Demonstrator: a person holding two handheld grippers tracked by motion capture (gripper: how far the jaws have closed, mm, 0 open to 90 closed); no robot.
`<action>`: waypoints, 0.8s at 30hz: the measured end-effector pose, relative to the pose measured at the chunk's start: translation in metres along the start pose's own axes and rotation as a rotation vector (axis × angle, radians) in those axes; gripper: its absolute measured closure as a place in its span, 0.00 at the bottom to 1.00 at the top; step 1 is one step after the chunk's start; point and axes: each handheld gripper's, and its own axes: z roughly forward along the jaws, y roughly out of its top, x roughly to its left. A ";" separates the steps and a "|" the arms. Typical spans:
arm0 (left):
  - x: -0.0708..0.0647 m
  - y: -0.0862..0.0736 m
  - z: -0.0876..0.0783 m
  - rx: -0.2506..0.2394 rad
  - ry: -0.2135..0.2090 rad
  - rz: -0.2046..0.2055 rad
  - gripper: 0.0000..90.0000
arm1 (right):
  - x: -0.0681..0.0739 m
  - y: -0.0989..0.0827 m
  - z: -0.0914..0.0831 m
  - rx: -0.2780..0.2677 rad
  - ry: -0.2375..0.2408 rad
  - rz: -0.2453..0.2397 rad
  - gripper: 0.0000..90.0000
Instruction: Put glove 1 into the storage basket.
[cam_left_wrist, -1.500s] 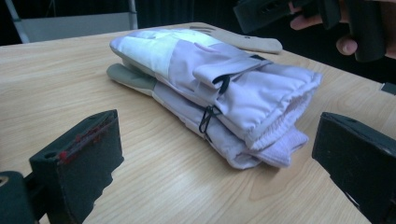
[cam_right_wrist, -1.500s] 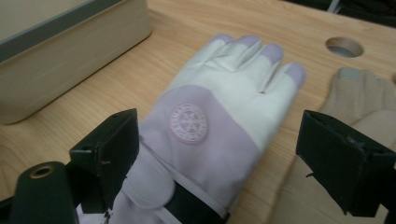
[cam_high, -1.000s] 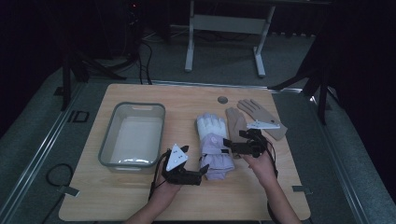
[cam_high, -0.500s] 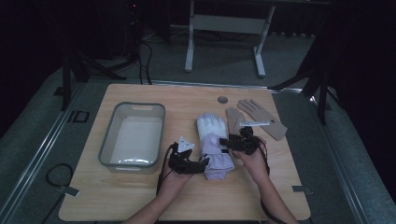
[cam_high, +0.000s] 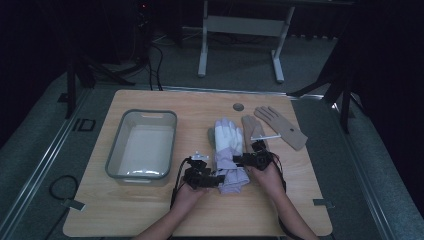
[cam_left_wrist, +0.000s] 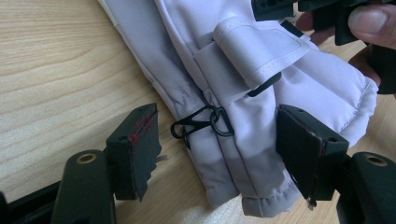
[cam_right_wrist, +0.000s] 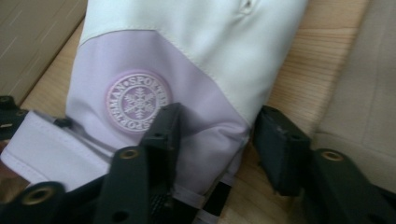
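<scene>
A lilac and white ski glove (cam_high: 229, 145) lies in the middle of the wooden table (cam_high: 150, 210), cuff toward me. My left gripper (cam_high: 214, 180) is at the cuff's left edge. Its jaws have just been closing and stand astride the cuff (cam_left_wrist: 243, 154) and a black clip (cam_left_wrist: 201, 125), with a gap still at the left pad (cam_left_wrist: 140, 140). My right gripper (cam_high: 246, 160) is at the glove's right edge by the round snowflake badge (cam_right_wrist: 137, 101). Its jaws have also been closing, one finger (cam_right_wrist: 163, 133) over the lilac cloth (cam_right_wrist: 210, 121), the other (cam_right_wrist: 280, 149) on the wood beside it.
A clear plastic bin (cam_high: 142, 114) stands left of the glove. A beige glove (cam_high: 280, 125) lies at the back right, with a second beige one (cam_high: 248, 125) against the ski glove. A small round disc (cam_high: 238, 107) sits near the far edge.
Both hands have come down and in toward the ski glove's cuff, one on each side. Both pairs of jaws are narrower than before, with the glove's edges now between them.
</scene>
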 end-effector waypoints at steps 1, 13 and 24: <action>0.000 0.000 0.001 0.004 -0.009 0.001 0.42 | 0.000 0.000 0.001 0.000 0.002 -0.009 0.63; -0.004 0.000 -0.002 -0.005 -0.014 0.058 0.79 | 0.011 0.000 0.001 -0.002 -0.050 -0.022 0.86; -0.012 0.012 -0.017 0.001 -0.013 0.108 0.85 | 0.029 0.004 -0.019 -0.047 -0.093 -0.069 0.90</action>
